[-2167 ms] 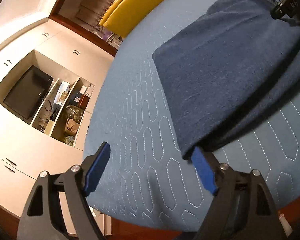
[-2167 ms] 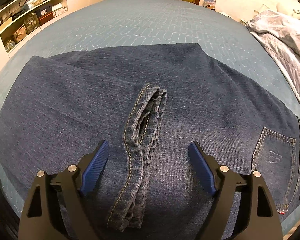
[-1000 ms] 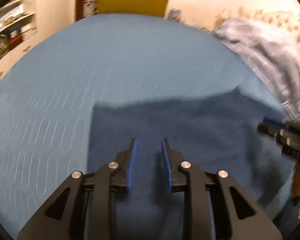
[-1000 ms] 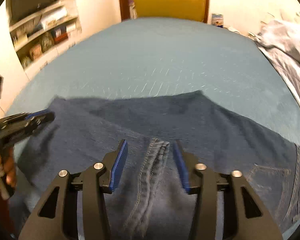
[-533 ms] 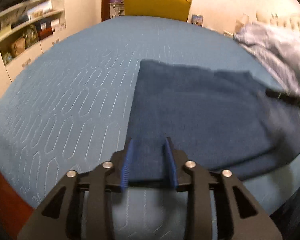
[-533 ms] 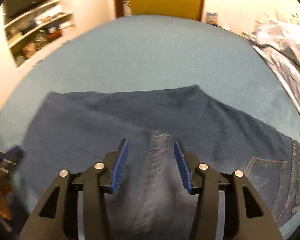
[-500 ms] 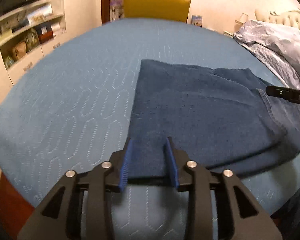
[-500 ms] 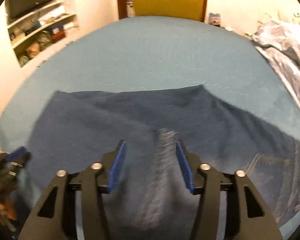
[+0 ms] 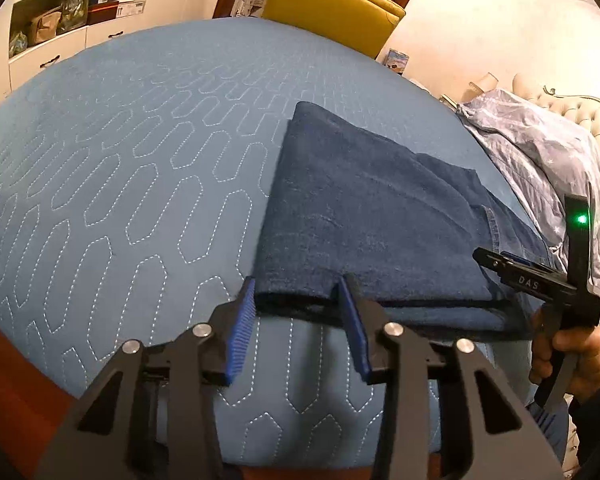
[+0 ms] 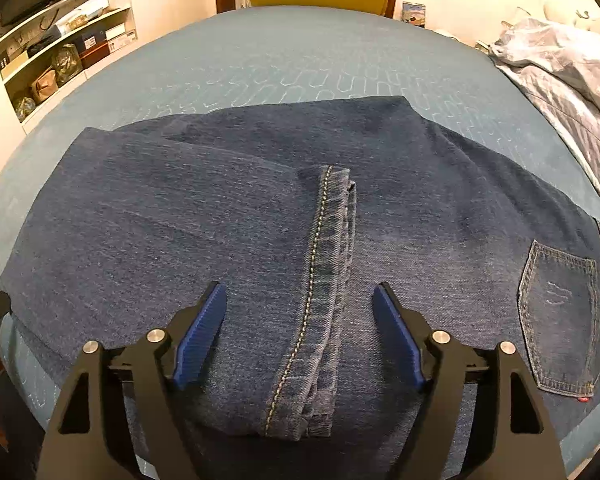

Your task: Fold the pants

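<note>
The folded dark-blue denim pants [image 10: 236, 216] lie near the quilted blue bed's [image 9: 112, 168] front edge, the left gripper [image 9: 300, 320] parted astride their corner, the right gripper [image 10: 300, 332] just spread wide over their stitched hem.

You are looking at a bed covered by a blue quilted bedspread [image 9: 140, 168] stitched with pale elongated hexagon outlines. Folded dark blue denim pants [image 10: 228, 216] lie flat directly on the bedspread, close to its near edge. Their hemmed leg ends are doubled back over the middle of the fold, and a back pocket faces up at the right end. Beside that end of the pants, a crumpled pale lilac quilt [image 9: 540, 152] is heaped on the bed.
</note>
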